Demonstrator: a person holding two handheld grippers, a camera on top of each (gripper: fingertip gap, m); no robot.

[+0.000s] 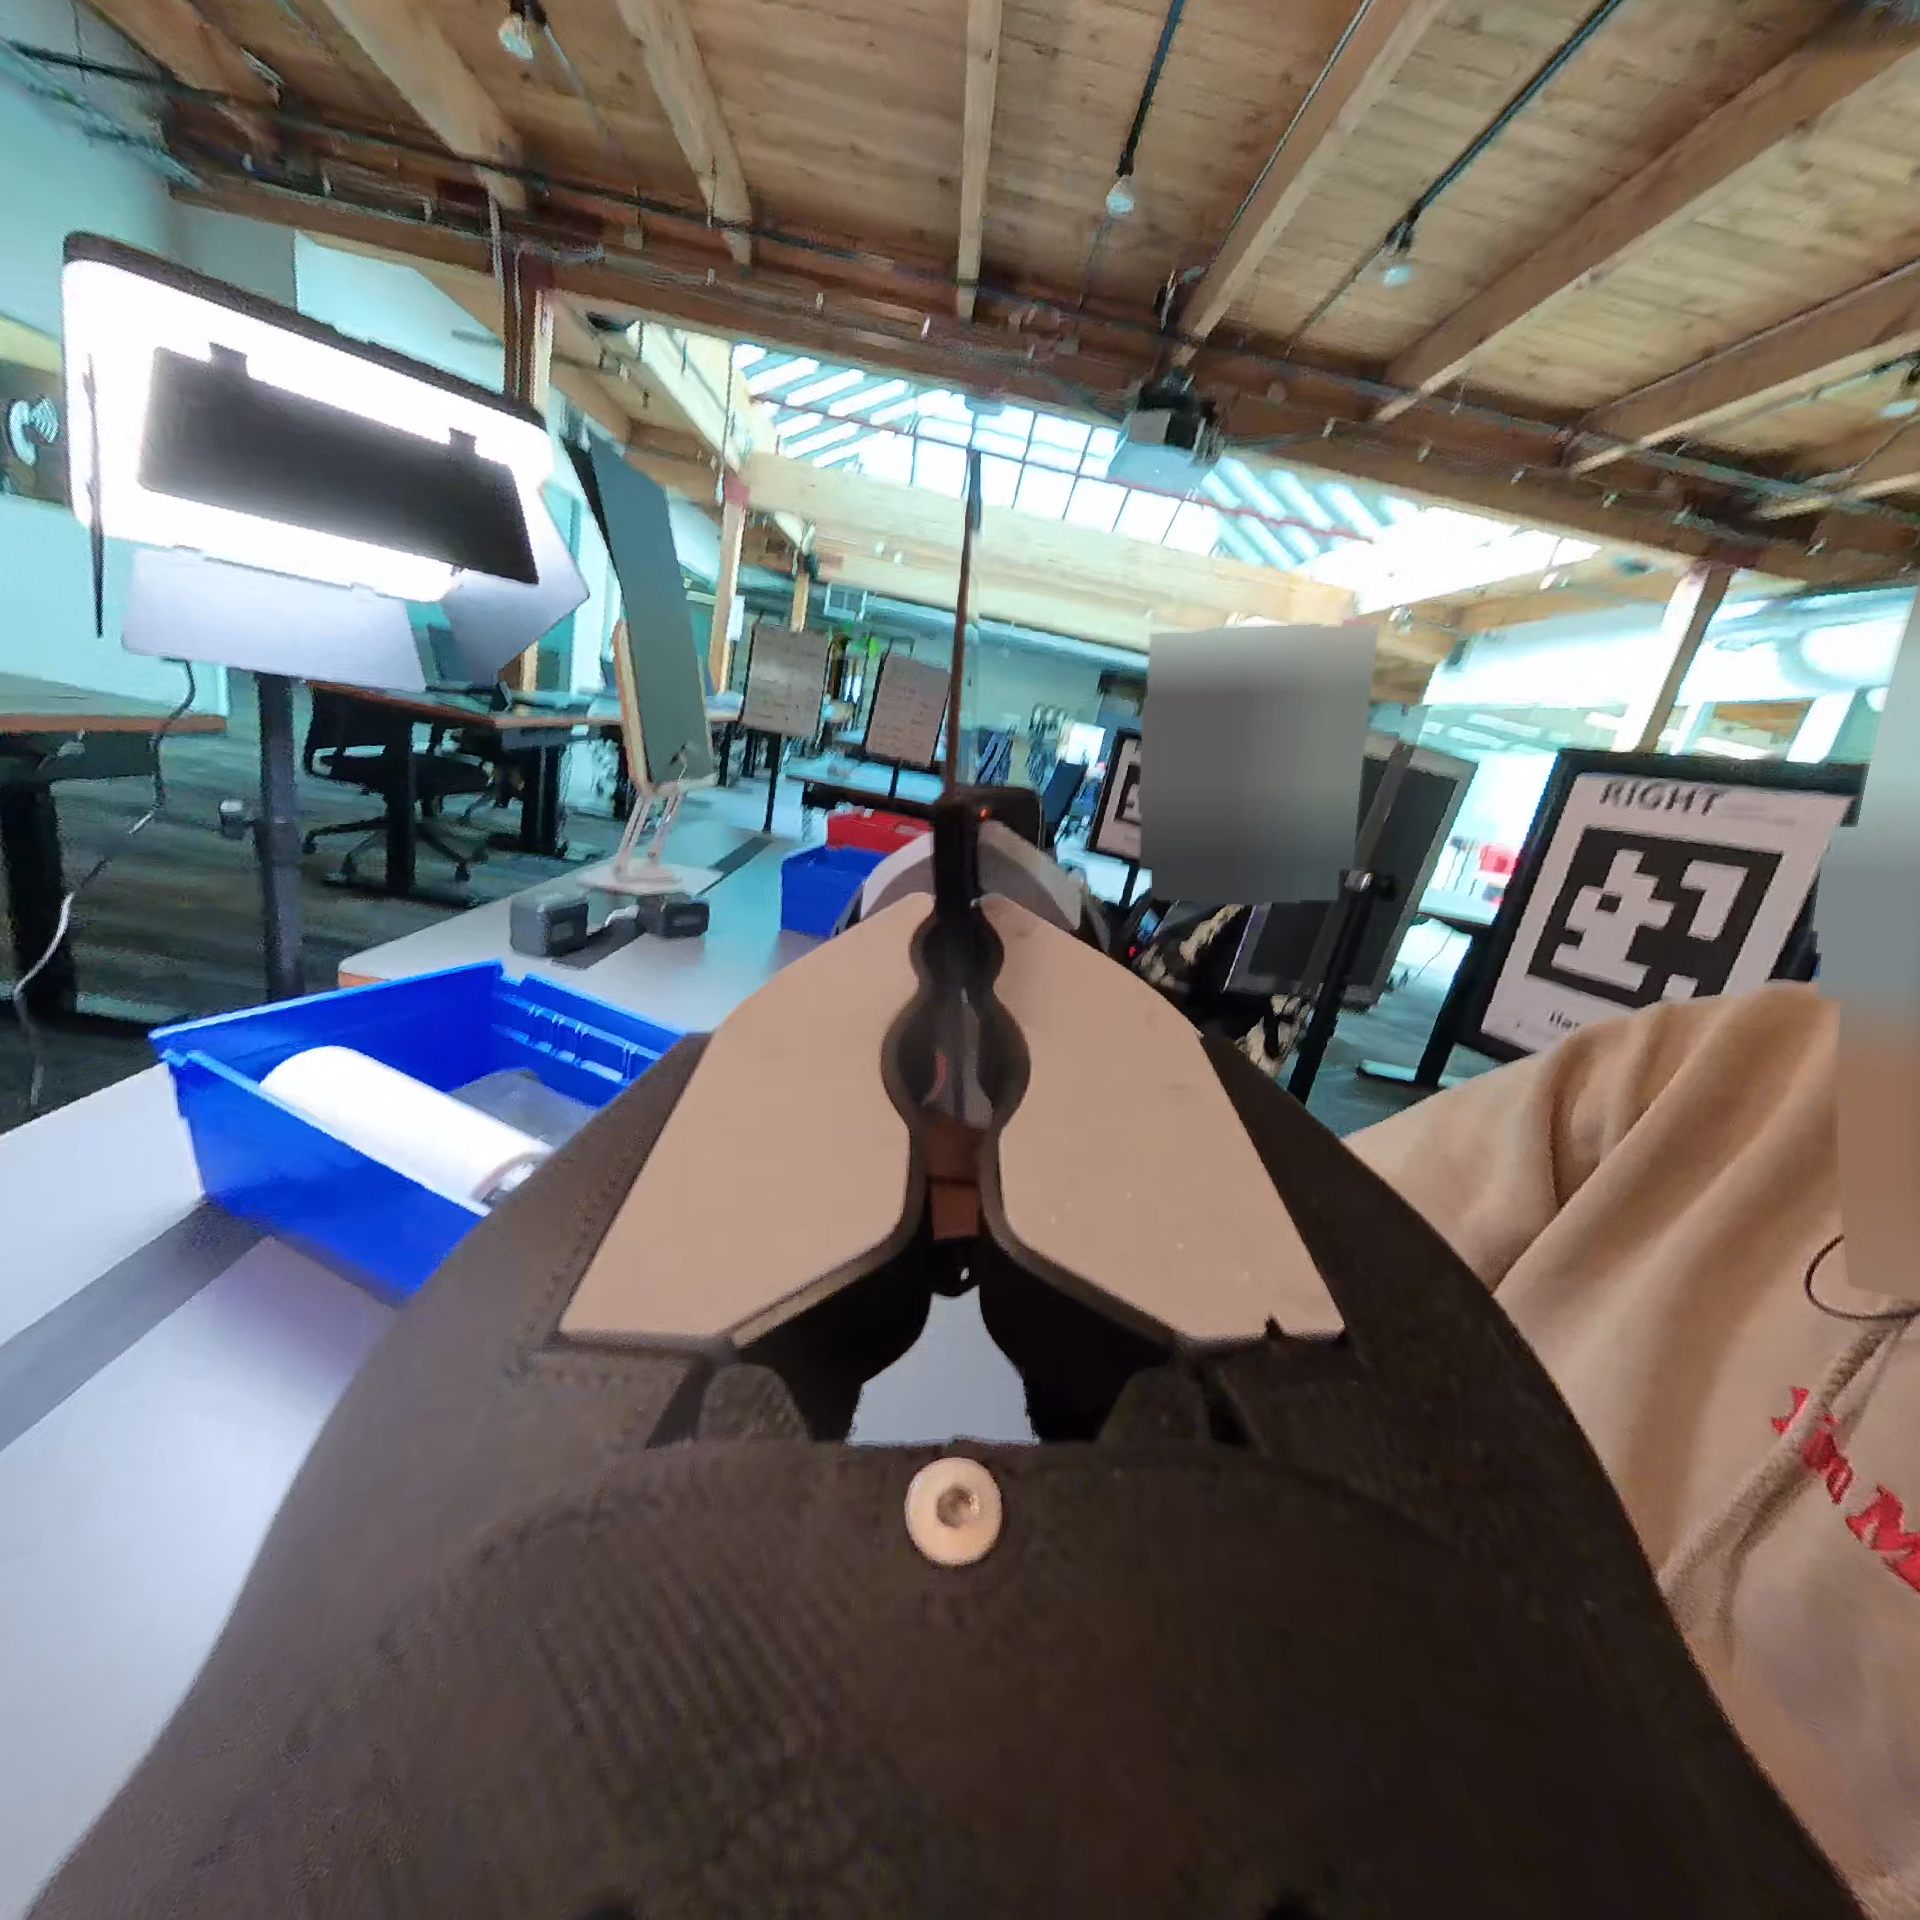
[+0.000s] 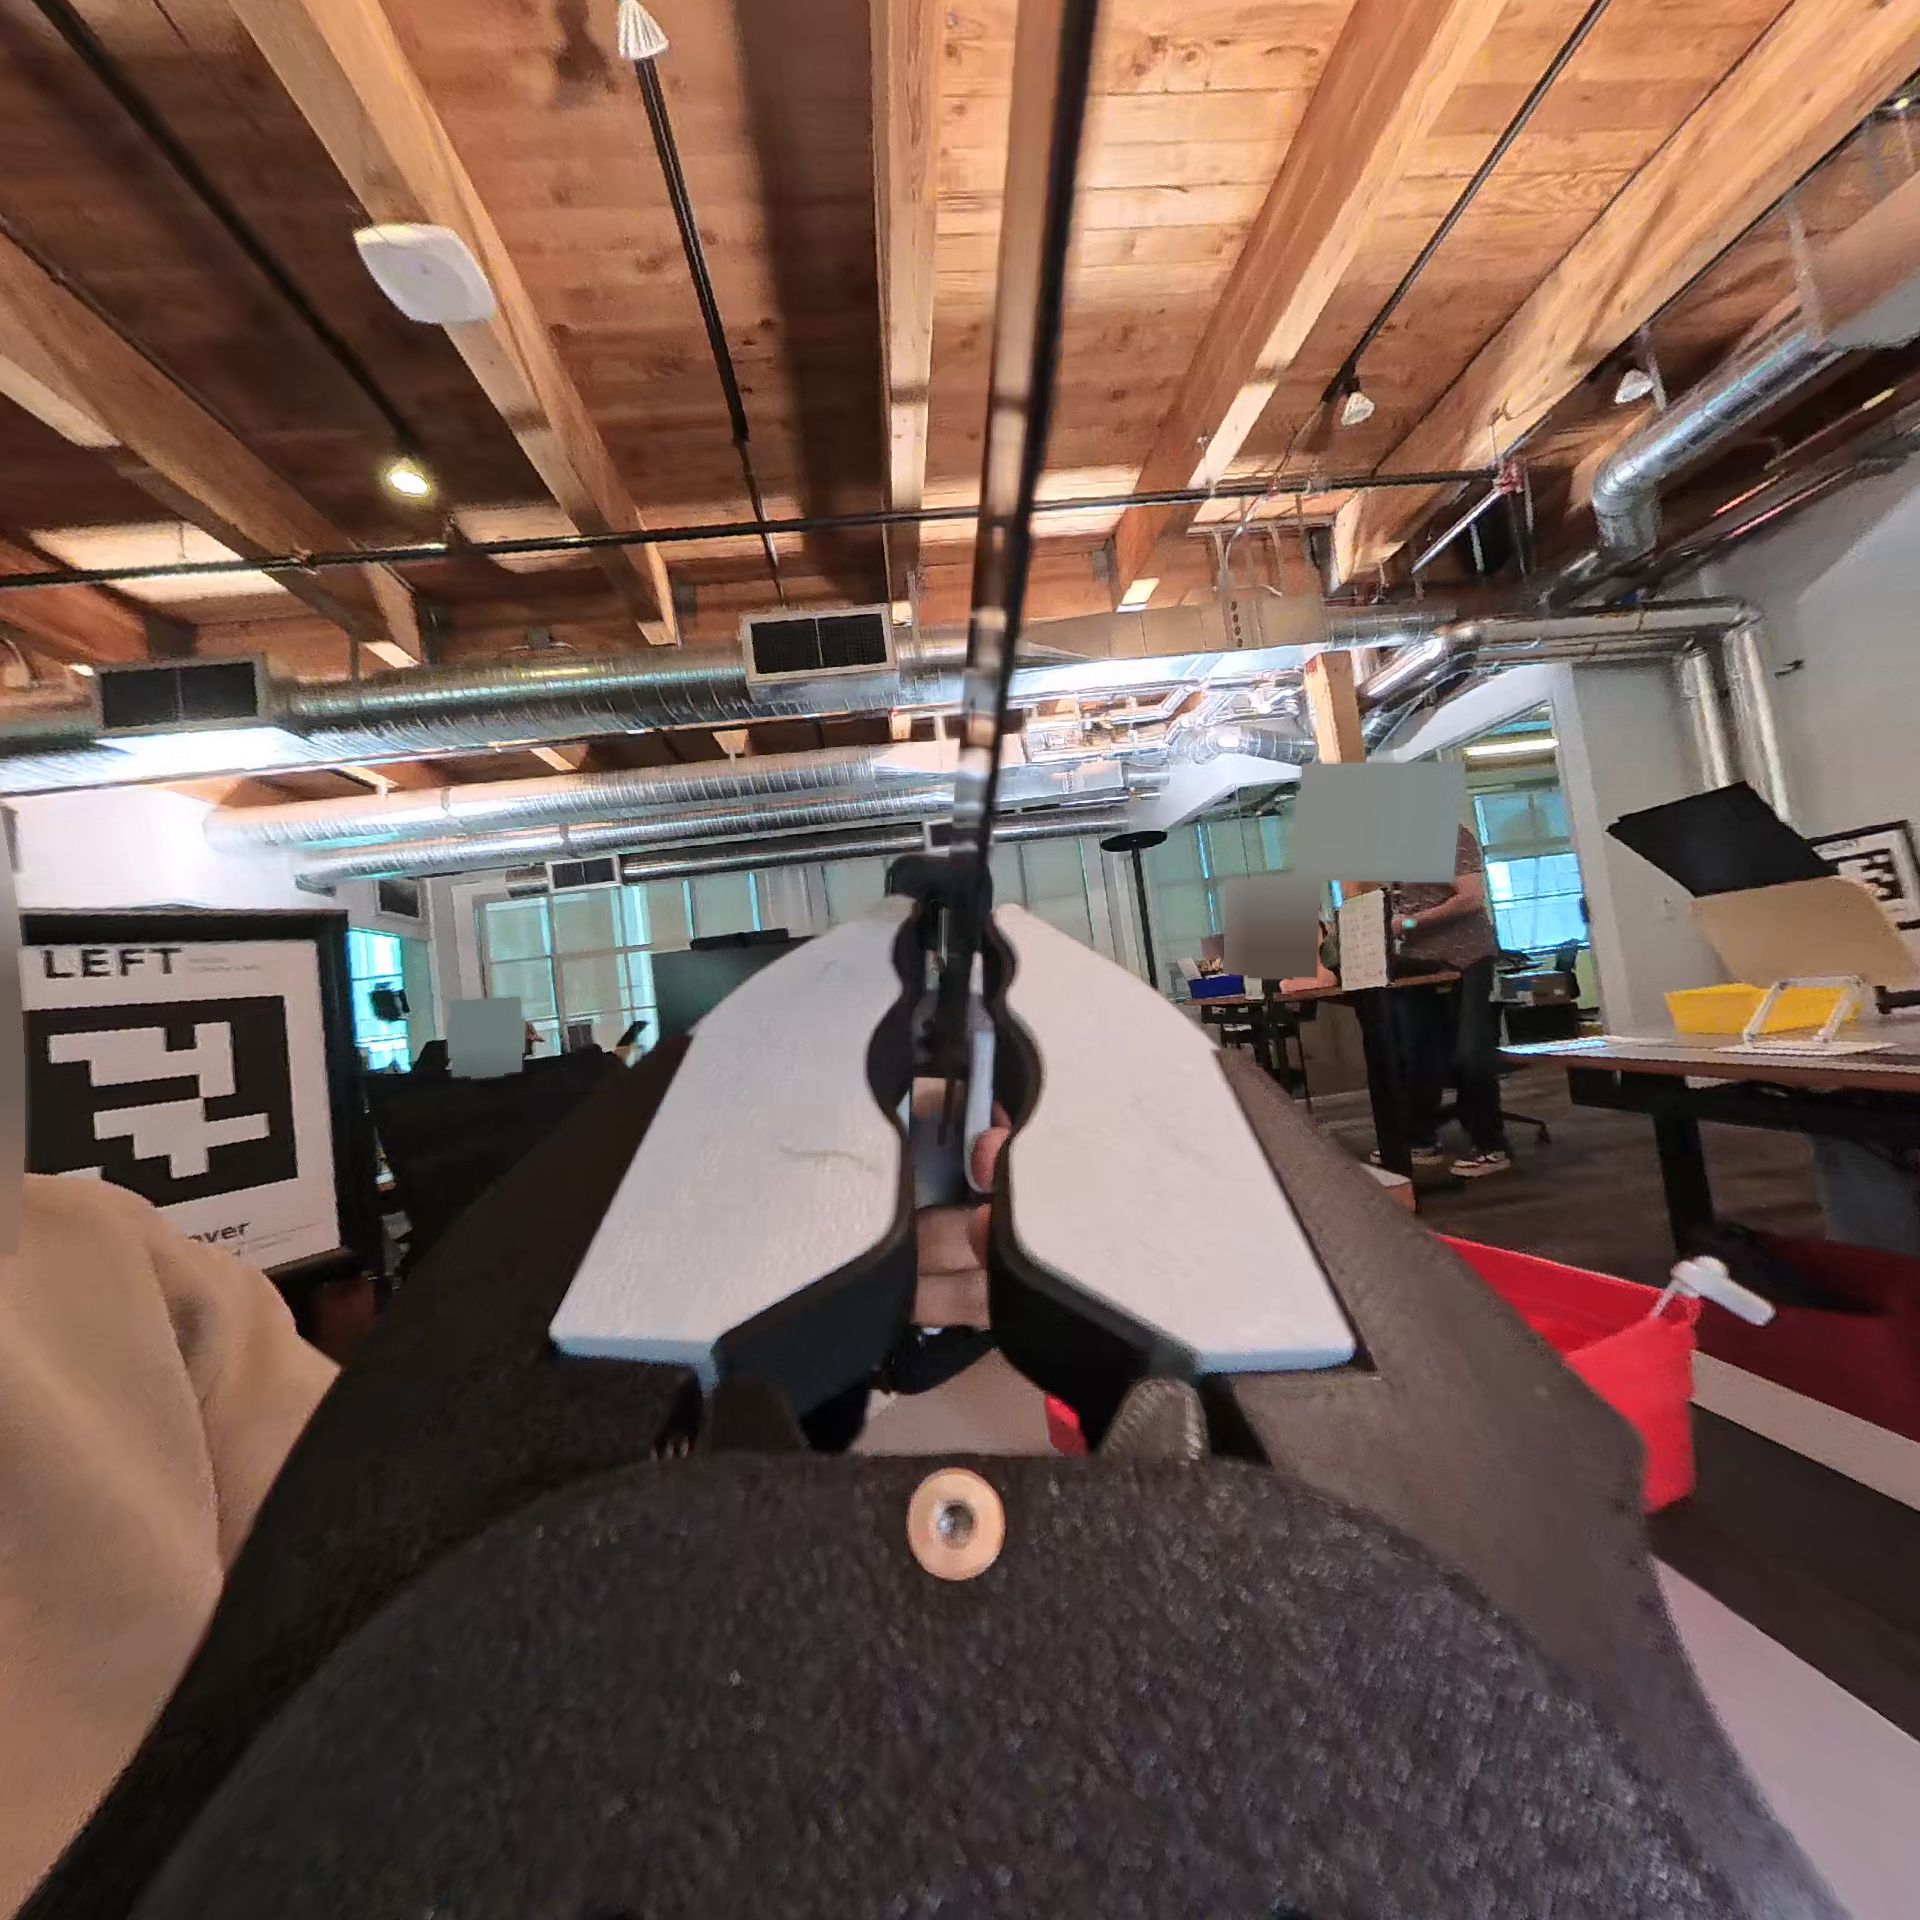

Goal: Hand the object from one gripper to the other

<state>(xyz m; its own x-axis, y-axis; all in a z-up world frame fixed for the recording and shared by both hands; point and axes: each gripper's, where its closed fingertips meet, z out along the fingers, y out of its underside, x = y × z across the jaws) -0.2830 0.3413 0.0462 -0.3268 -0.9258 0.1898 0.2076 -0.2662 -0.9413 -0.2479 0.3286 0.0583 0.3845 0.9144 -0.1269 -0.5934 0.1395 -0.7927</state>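
A thin dark rod-like object [image 1: 964, 623] stands up between the pale fingers of my left gripper [image 1: 956, 909], which is shut on its thicker black lower part. In the right wrist view the same rod [image 2: 1023, 364] runs up past the top edge, and my right gripper [image 2: 954, 920] is closed around its base. The right gripper's pale fingers [image 1: 1023, 883] show just behind the left one's tips, facing it. Both hold the object in the air above the table. A hand shows through the gap between the right fingers.
A blue bin [image 1: 312, 1174] with a white roll [image 1: 405, 1122] sits on the white table [image 1: 94, 1351] to the left. A red bin [image 2: 1621, 1382] is at the right. A beige sleeve [image 1: 1610, 1247], marker boards [image 1: 1662, 904] and a lit panel [image 1: 312, 457] stand around. My right fingertips sit around 5 cm from my left ones.
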